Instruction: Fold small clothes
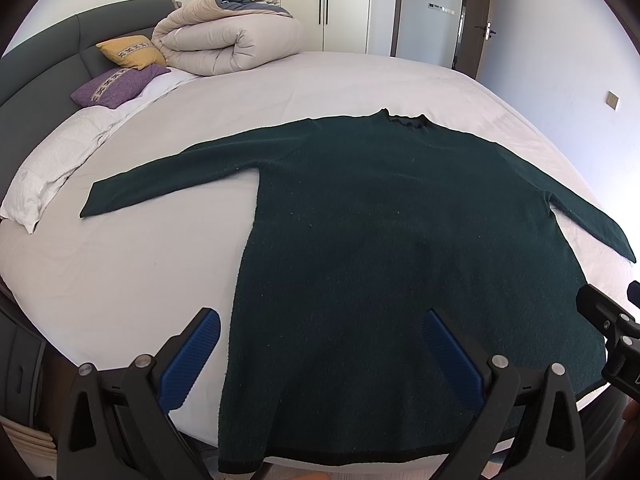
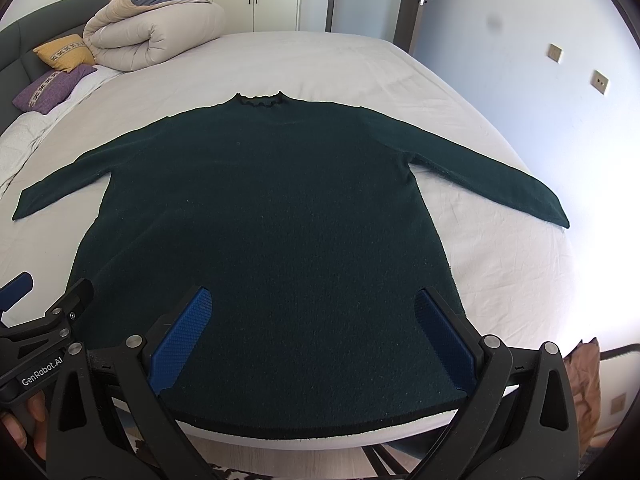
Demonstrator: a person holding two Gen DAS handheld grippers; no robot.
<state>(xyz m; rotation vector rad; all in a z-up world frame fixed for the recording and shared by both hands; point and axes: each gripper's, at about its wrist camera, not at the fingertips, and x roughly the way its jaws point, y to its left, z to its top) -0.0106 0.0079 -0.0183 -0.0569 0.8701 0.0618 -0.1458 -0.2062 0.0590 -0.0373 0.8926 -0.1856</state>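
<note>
- Left gripper (image 1: 324, 356): jaws spread wide, holding nothing, above the sweater's near left edge; one blue pad (image 1: 191, 360) is over bare sheet, the other over the knit.
- Right gripper (image 2: 320, 338): likewise wide and holding nothing, both pads over the sweater near its hem.
- Sweater (image 2: 264, 216): dark green, spread flat on the bed (image 2: 480, 248), sleeves out to both sides, collar at the far end, hem at the near edge.
- Beyond: rolled duvet (image 1: 228, 40), yellow pillow (image 1: 130, 51) and purple pillow (image 1: 116, 85) by the headboard.
</note>
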